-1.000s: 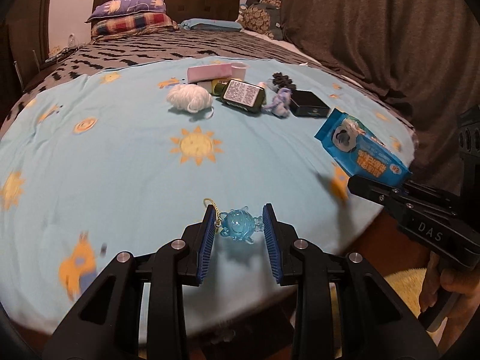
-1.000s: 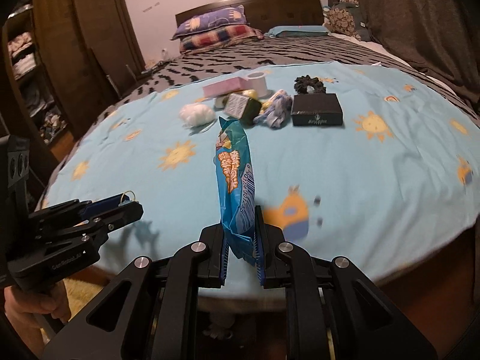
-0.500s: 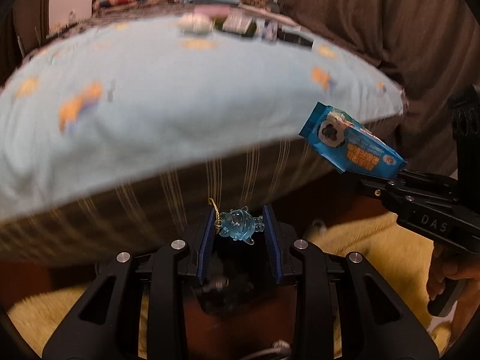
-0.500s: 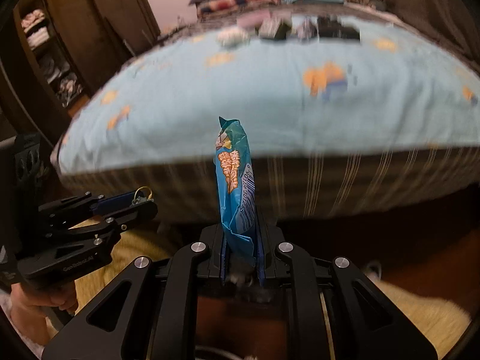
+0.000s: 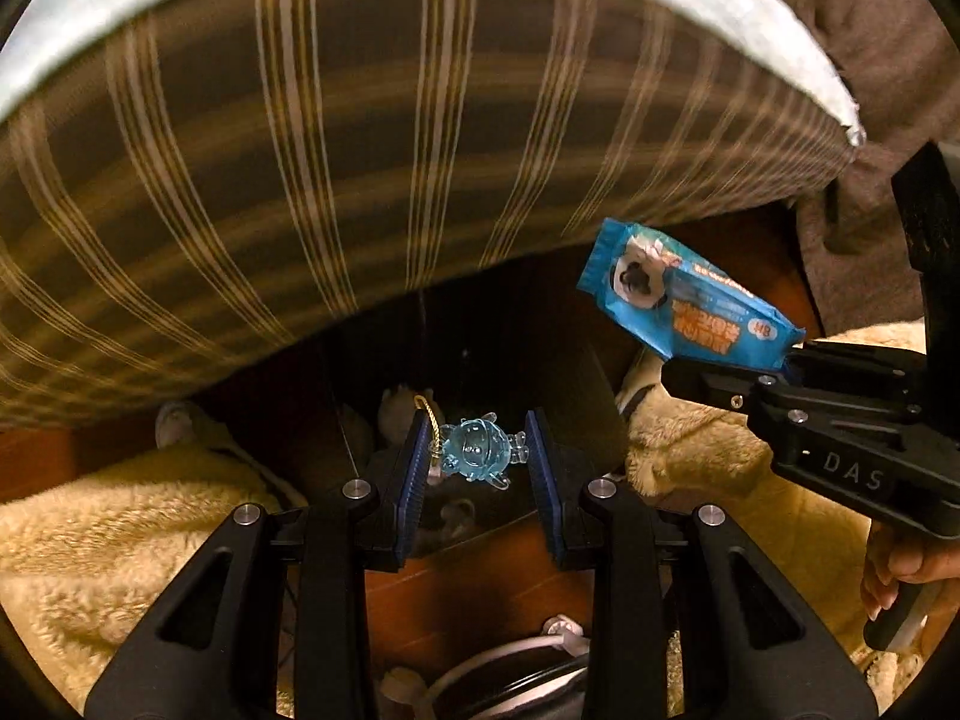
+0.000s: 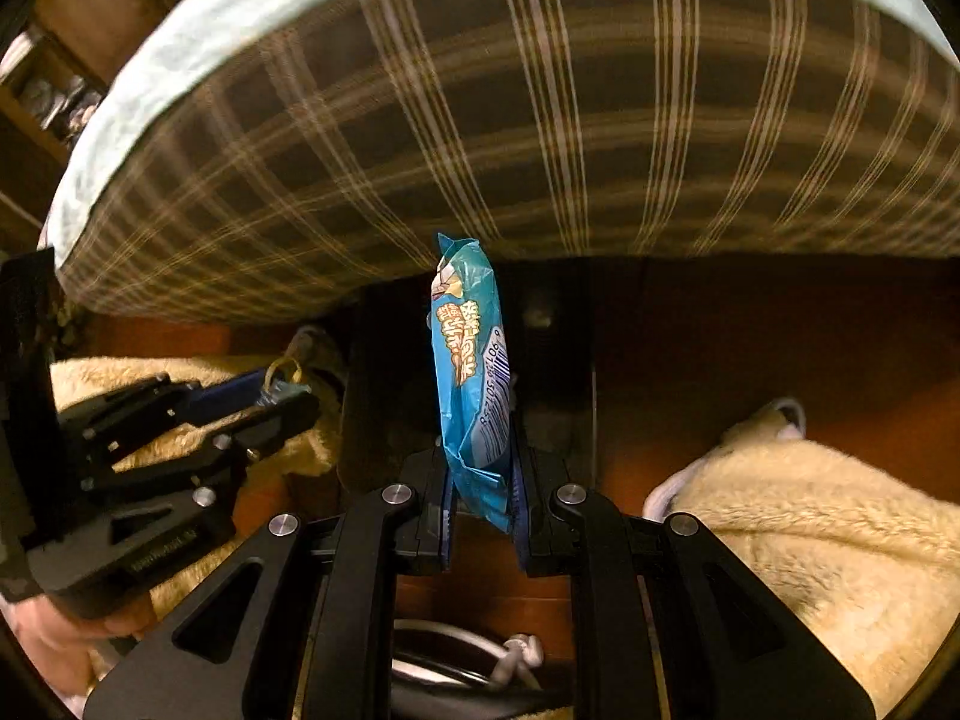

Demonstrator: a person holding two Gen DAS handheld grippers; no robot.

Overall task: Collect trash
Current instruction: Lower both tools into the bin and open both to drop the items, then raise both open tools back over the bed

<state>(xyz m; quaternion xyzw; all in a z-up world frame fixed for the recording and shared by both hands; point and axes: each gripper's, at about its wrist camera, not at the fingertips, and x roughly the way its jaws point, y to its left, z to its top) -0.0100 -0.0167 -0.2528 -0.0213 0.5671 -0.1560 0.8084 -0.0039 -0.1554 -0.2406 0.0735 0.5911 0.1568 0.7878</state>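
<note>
We log the left gripper (image 5: 480,456) first: its blue-padded jaws are pinched on a small translucent blue figurine charm (image 5: 480,453), which spans the gap between the pads, its gold cord (image 5: 427,420) looping up against the left pad. Nearest the lens, below the fingers, we see a white cable (image 5: 510,660) lying on reddish-brown floor (image 5: 480,576).

In the right wrist view, the right gripper (image 6: 480,468) has its jaws pressed onto the lower end of a blue snack wrapper (image 6: 474,372), which stands roughly upright out of the grip, barcode facing right. In the left wrist view the same wrapper (image 5: 684,306) juts up and to the left from that gripper, off to the right of the charm and well apart from it.

Cream fleece fabric (image 5: 120,528) lies on the floor to the left and right of both grippers. Between those patches, just beyond the fingertips, we note a dark opening (image 5: 468,348); it may be a bin or a gap under the bed, but the view is too dark to settle it.

Farther off, the brown striped side of the mattress (image 5: 360,150) fills the upper frame, blurred, with the pale blue sheet (image 5: 750,48) along its top edge. Both held items hang in the air below that edge.
</note>
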